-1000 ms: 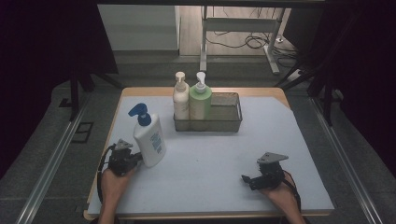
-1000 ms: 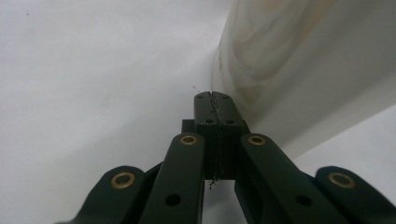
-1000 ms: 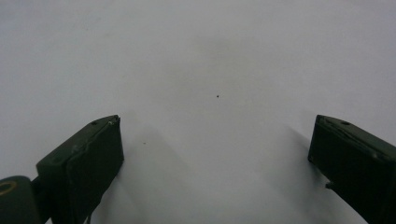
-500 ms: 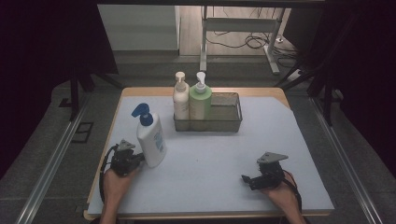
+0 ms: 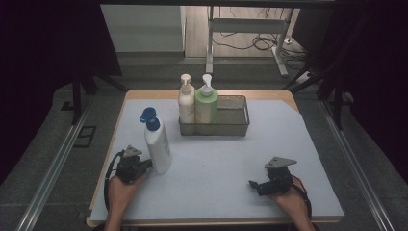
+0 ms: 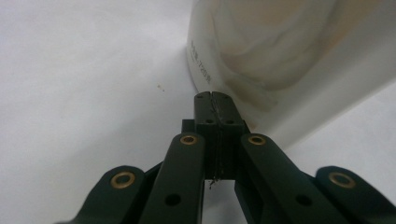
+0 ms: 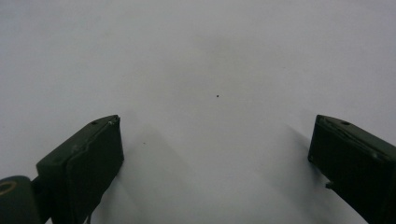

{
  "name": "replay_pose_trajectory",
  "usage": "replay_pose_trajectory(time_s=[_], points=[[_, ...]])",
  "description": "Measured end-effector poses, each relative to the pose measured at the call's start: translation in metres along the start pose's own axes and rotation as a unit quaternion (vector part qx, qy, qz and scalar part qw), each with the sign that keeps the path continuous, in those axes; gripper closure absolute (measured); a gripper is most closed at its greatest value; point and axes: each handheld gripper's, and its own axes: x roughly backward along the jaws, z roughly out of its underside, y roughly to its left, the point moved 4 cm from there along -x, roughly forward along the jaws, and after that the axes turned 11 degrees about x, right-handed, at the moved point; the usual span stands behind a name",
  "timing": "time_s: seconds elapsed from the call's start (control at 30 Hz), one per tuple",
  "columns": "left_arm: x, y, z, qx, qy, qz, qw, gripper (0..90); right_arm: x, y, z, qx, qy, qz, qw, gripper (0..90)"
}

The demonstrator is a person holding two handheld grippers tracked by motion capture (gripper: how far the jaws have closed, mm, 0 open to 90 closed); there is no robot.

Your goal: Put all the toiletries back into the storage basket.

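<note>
Two grippers: resting low on the bench [image 5: 308,130].
Bottle [image 5: 158,144]: white with blue pump, upright at front left.
Left gripper [image 6: 215,100]: jaws pressed together, empty, tips at the bottle's base.
Right gripper [image 7: 215,154]: jaws spread, empty, well apart from the bottle.

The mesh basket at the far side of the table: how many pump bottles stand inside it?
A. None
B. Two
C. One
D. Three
B. The high view shows two pump bottles upright at the left end of the mesh basket: a cream bottle and a green bottle side by side, while the blue-capped white bottle stands outside it on the table near the left gripper.
</note>
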Motion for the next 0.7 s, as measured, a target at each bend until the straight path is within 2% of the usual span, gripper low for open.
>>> replay_pose_trajectory(time_s=[0.7], points=[[-0.003,-0.02,0.005,-0.02,0.017,0.019,0.9995,89.5,0.0,0.0,0.0,-0.001,-0.003,0.0,1.0,2.7]])
